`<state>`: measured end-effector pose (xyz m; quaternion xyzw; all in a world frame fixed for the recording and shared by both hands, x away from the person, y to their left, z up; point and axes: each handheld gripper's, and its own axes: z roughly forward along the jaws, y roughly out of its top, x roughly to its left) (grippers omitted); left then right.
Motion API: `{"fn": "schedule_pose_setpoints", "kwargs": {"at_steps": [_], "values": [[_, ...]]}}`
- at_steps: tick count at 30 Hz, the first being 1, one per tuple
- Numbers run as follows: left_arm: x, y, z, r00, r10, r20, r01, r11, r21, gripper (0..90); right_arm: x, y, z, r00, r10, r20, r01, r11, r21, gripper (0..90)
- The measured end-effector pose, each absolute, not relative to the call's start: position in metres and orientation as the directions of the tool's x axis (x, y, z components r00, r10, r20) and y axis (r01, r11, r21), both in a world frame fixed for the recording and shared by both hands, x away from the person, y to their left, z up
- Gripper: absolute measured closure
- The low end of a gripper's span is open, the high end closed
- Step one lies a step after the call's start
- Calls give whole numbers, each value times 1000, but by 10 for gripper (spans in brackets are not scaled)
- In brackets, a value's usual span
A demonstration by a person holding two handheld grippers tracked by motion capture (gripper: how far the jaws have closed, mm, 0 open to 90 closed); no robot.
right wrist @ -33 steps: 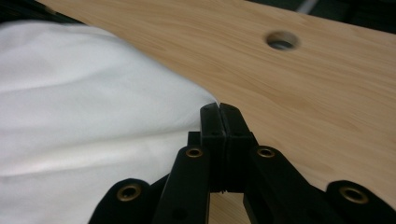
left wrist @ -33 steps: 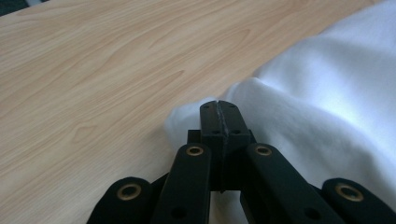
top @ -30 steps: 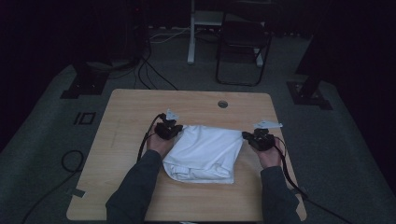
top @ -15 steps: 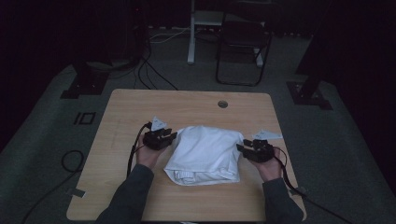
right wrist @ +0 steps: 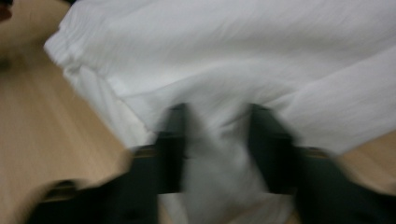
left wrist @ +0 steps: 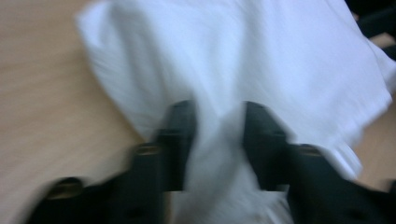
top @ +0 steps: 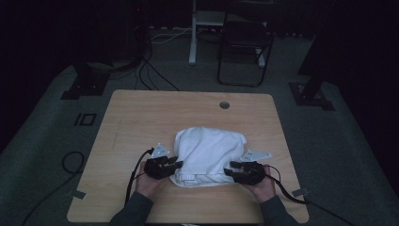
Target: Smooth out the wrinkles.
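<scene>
Two grippers work our folded white garment (top: 209,155), which lies on the worktop (top: 141,117) just nearer us than its cable hole (top: 224,104). Left gripper (top: 177,165) and right gripper (top: 229,171) have been closing, fingers (left wrist: 180,135) straddling cloth at the near corners, apparently not yet pinching. We judge it light, soft and floppy, best taken at the hem corners. Its long axis runs toward the hole.

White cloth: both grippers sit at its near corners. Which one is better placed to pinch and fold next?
Roughly even. The left gripper and right gripper each have the white cloth bunched between jaws that have just been closing. Left, slightly: its fabric fold sits more centred, though both gripper views are blurred.
</scene>
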<state>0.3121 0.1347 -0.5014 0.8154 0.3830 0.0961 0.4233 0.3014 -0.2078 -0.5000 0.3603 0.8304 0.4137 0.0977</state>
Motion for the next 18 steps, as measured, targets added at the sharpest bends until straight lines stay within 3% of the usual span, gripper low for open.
{"fn": "schedule_pose_setpoints", "kwargs": {"at_steps": [1,3,8,11,14,18], "values": [[310,134,-501,689,707,-157,536,-352,768,873,301,-207,-501,-731,670,129,514,417,749,762],[307,135,-497,684,716,-140,524,-348,777,884,297,-210,-498,-733,675,86,496,444,746,868],[295,148,-484,650,741,-169,528,-279,802,882,288,-239,-490,-701,708,89,503,401,766,893],[287,146,-487,647,744,-163,541,-298,786,864,286,-249,-499,-683,727,69,536,434,724,898],[280,142,-496,657,733,-175,553,-311,773,751,284,-253,-510,-675,734,80,564,443,697,815],[275,139,-498,664,728,-169,542,-313,780,662,278,-250,-500,-665,742,79,511,375,774,628]]}}
